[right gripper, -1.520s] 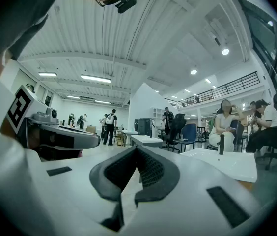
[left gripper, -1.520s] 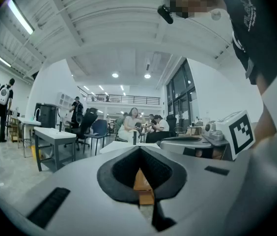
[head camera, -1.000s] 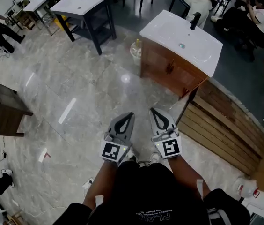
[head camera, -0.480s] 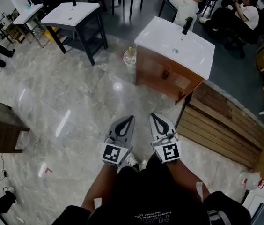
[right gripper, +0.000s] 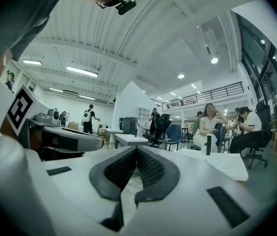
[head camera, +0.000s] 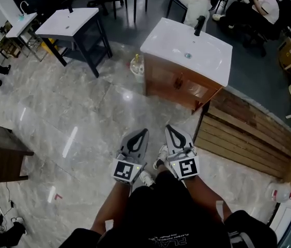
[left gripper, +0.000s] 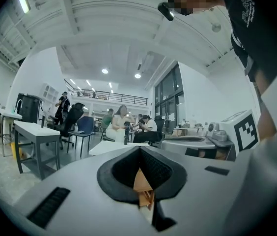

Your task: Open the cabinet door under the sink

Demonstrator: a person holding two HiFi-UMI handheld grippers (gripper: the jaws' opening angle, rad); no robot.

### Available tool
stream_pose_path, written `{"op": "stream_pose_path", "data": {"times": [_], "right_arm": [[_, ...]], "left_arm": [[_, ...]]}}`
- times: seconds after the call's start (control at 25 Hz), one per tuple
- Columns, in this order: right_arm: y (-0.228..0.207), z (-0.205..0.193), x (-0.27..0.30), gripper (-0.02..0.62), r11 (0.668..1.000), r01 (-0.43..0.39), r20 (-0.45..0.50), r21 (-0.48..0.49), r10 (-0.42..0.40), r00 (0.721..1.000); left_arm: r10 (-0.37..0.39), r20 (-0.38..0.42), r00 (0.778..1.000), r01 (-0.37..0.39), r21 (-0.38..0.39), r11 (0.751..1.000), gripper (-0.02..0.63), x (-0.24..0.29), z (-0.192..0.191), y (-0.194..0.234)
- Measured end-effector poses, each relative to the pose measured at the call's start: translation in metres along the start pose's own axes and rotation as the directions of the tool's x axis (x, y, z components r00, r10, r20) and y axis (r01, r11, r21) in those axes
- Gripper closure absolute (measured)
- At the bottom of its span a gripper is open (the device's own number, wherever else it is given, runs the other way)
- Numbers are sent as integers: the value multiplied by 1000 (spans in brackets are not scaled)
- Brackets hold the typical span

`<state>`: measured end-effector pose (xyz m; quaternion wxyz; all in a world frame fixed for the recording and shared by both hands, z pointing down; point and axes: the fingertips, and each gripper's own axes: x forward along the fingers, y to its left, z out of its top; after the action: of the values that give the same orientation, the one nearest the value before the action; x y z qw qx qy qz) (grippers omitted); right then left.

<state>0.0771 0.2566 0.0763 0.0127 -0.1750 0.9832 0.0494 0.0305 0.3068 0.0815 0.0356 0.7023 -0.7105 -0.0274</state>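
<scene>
The sink cabinet (head camera: 174,84) is brown wood with a small dark door handle (head camera: 177,81), under a white basin top (head camera: 187,48) with a black faucet (head camera: 199,25). It stands on the floor some way ahead of me. Both grippers are held level at waist height, side by side and well short of the cabinet. My left gripper (head camera: 141,133) is shut and empty, and so is my right gripper (head camera: 170,129). In the left gripper view the jaw tips (left gripper: 139,149) meet, with cabinet wood showing behind them. The right gripper view has its tips (right gripper: 136,149) closed and the white basin (right gripper: 222,162) ahead on the right.
A stack of wooden planks (head camera: 243,133) lies right of the cabinet. A pale bin (head camera: 136,64) stands at its left corner. A second white sink on a dark frame (head camera: 68,22) stands at the far left, and a dark table (head camera: 3,154) is at the left edge. People sit behind.
The sink cabinet has drifted left and slightly nearer in the head view as I step toward it. Both grippers stay shut, side by side.
</scene>
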Motion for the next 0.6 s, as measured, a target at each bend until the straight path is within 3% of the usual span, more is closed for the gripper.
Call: {"op": "stream_pose_path", "data": {"times": [0.6], "right_arm": [[-91,-51,54,572,997,57,-77,51,-53,996]], "left_arm": [[-32,-68,997,31,-17,999,583,111,-28,23]]}}
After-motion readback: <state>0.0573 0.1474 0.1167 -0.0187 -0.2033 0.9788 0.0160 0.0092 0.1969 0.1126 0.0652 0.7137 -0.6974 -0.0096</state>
